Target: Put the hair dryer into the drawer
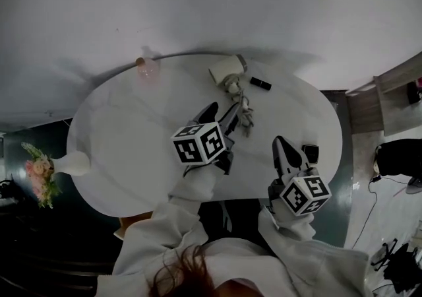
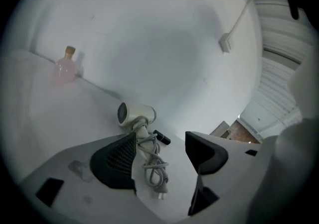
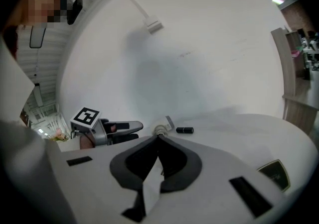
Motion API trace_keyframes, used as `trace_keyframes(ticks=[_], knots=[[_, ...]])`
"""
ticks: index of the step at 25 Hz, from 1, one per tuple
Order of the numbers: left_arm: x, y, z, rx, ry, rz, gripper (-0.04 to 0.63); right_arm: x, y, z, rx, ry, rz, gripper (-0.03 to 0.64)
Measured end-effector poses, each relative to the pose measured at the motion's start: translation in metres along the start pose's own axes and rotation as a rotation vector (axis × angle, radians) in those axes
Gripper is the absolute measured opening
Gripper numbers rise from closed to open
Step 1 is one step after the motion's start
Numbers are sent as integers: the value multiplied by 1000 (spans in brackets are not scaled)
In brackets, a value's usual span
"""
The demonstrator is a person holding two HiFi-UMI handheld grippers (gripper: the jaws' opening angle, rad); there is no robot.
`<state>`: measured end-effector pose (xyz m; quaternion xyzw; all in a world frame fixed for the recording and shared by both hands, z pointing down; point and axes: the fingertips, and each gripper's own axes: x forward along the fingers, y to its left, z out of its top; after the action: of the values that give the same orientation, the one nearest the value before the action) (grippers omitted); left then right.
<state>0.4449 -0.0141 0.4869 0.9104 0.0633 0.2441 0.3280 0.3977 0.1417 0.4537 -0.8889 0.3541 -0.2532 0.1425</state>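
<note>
The cream hair dryer (image 1: 227, 70) lies on the far side of the white oval table (image 1: 132, 124), and its grey cord (image 1: 245, 116) trails toward me. My left gripper (image 1: 221, 115) hovers just short of the cord with its jaws wide apart. In the left gripper view the dryer (image 2: 135, 114) and the coiled cord (image 2: 153, 166) show ahead between the jaws of that gripper (image 2: 162, 141), and nothing is gripped. My right gripper (image 1: 282, 147) is near the table's front right. Its jaws meet, empty, in the right gripper view (image 3: 158, 138).
A small black stick (image 1: 260, 83) lies right of the dryer. A pink bottle (image 1: 148, 68) stands at the far left rim. A white vase (image 1: 72, 164) with flowers (image 1: 38, 173) sits at the left edge. A dark flat item (image 1: 311, 152) lies beside my right gripper.
</note>
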Motion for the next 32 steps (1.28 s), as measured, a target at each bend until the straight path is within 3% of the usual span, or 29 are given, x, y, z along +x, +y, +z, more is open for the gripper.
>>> trace_keyframes(ticks=[3, 7, 12, 19, 32], knots=[[29, 7, -5, -139, 35, 18, 305, 5, -9, -1, 20, 7, 1, 49], [60, 20, -15, -166, 97, 99, 316, 9, -18, 1, 38, 12, 2, 49], [86, 35, -16, -105, 138, 222, 318, 19, -26, 9, 47, 10, 15, 49], [104, 49, -22, 97, 154, 438, 318, 27, -34, 17, 60, 10, 36, 49], [114, 56, -23, 53, 119, 452, 318, 27, -46, 15, 91, 12, 16, 49]])
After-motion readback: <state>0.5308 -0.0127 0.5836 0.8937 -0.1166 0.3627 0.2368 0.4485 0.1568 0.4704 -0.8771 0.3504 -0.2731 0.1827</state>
